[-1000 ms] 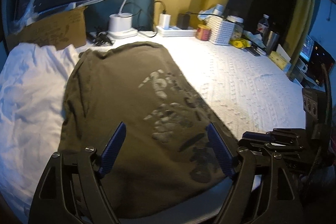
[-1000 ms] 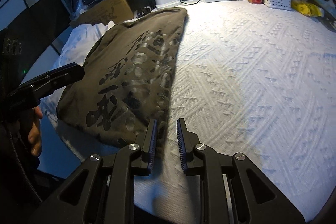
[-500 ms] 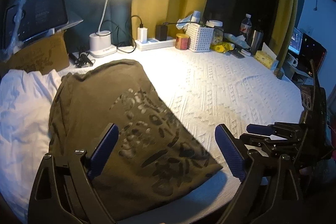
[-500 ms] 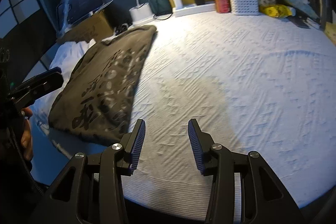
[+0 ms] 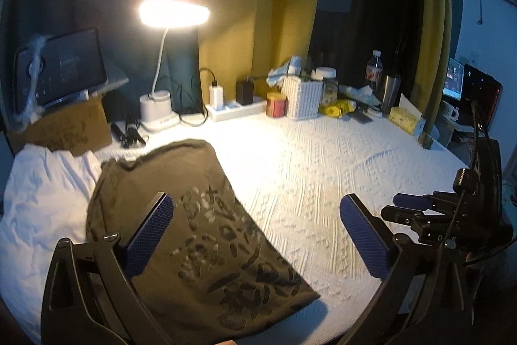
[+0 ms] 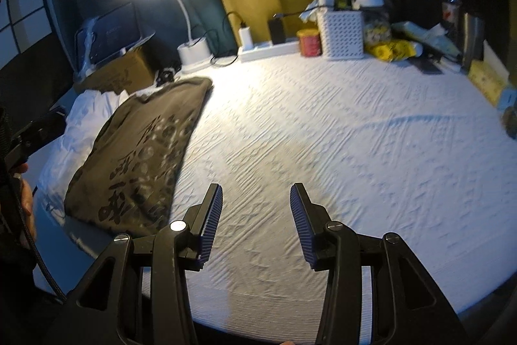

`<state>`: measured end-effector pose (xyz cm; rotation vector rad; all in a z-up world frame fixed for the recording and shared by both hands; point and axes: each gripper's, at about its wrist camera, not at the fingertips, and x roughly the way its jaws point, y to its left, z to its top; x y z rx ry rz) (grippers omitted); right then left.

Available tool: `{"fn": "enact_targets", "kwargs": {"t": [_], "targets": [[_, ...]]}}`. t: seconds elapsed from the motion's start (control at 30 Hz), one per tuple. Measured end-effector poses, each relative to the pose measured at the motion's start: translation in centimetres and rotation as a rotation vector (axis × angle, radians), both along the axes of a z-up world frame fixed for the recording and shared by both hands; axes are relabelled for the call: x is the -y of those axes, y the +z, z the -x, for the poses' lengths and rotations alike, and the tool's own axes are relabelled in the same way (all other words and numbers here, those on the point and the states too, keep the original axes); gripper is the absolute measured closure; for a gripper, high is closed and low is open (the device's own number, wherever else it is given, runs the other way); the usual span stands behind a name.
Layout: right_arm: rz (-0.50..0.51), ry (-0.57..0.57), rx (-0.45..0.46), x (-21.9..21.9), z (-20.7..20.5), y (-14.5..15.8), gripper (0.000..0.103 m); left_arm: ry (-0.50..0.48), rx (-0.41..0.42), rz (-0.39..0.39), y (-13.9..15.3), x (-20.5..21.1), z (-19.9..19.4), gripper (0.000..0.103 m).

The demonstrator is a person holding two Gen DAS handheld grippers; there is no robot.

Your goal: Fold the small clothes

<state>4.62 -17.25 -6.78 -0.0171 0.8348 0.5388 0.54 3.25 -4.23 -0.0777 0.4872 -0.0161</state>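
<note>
Left of the lit desk lamp [image 5: 161, 60], and nearer the cameras than its base, an olive-brown T-shirt [image 5: 181, 215] with a dark printed design lies folded flat, running from near the lamp's base to the near edge of the white textured bedspread [image 5: 323, 177]. Its far-left side lies over a rumpled white cloth [image 5: 42, 193]. A cardboard box [image 5: 71, 125] stands left of the lamp with a dark tablet [image 5: 61, 67] propped on it. Right of the lamp come a white power strip [image 5: 236, 110], a red tin [image 5: 276, 104] and a white perforated basket [image 5: 303, 101].

The left claw [image 5: 258, 231] hangs above the shirt's near end, jaws opening wide with nothing between them. The right claw [image 6: 255, 219] hovers over bare bedspread just right of the shirt, jaws opening and also empty, touching no fabric.
</note>
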Motion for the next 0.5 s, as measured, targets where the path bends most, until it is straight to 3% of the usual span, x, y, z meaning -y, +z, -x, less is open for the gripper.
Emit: {"fn": "enact_targets", "kwargs": {"t": [0.07, 0.33, 0.5], "targets": [[-0.001, -0.015, 0.021, 0.6, -0.2, 0.8, 0.021, 0.010, 0.025, -0.003, 0.7, 0.3, 0.1, 0.001], [-0.008, -0.066, 0.111, 2.7, -0.8, 4.2, 0.021, -0.001, 0.120, -0.053, 3.5, 2.2, 0.5, 0.001], [-0.012, -0.091, 0.174, 3.8, -0.8, 6.7, 0.021, -0.013, 0.168, -0.033, 5.1, 2.3, 0.8, 0.001]]}}
